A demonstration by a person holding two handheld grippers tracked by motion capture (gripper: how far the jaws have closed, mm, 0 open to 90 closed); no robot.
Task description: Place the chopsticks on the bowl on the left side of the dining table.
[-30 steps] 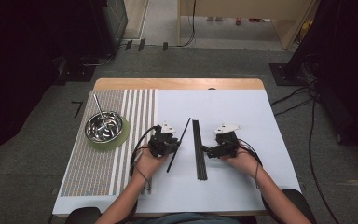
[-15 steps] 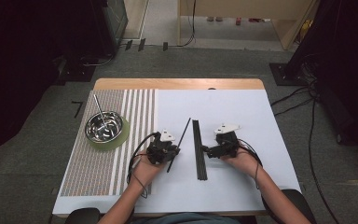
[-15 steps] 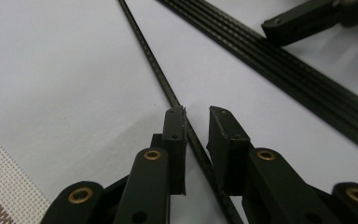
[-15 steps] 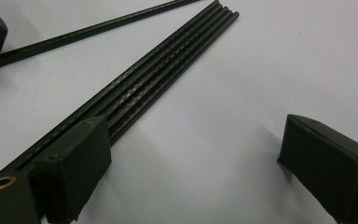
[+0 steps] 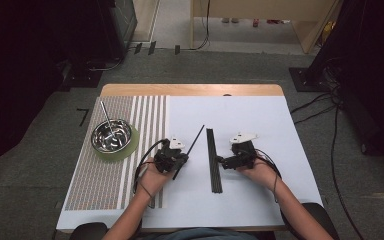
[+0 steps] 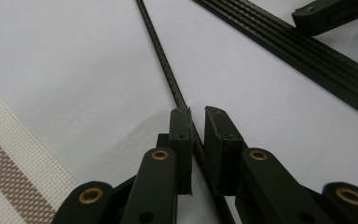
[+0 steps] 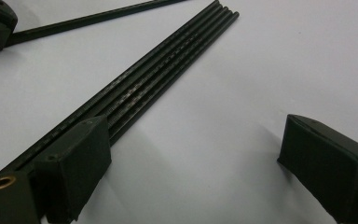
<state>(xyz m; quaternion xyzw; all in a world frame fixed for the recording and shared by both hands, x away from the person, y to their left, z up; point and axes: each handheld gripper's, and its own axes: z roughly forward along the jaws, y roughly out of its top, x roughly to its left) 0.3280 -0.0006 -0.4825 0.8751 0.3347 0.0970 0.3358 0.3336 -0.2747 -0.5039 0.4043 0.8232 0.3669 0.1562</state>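
While a single black rod (image 5: 189, 151) lies slantwise on the white sheet (image 5: 260, 200) of the counter, just left of a row of like rods (image 5: 213, 160) laid side by side, the left gripper (image 6: 195, 122) has its jaws nearly together around it, having just been closing; the rod runs between them. The right gripper (image 5: 225, 161) holds its jaws wide apart, one beside the row. Farther left, a steel bowl (image 5: 112, 136) sits on a striped mat (image 5: 105, 185).

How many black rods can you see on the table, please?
5: four lie side by side in a bundle by the right gripper; one slanted rod sits between the left gripper's jaws.
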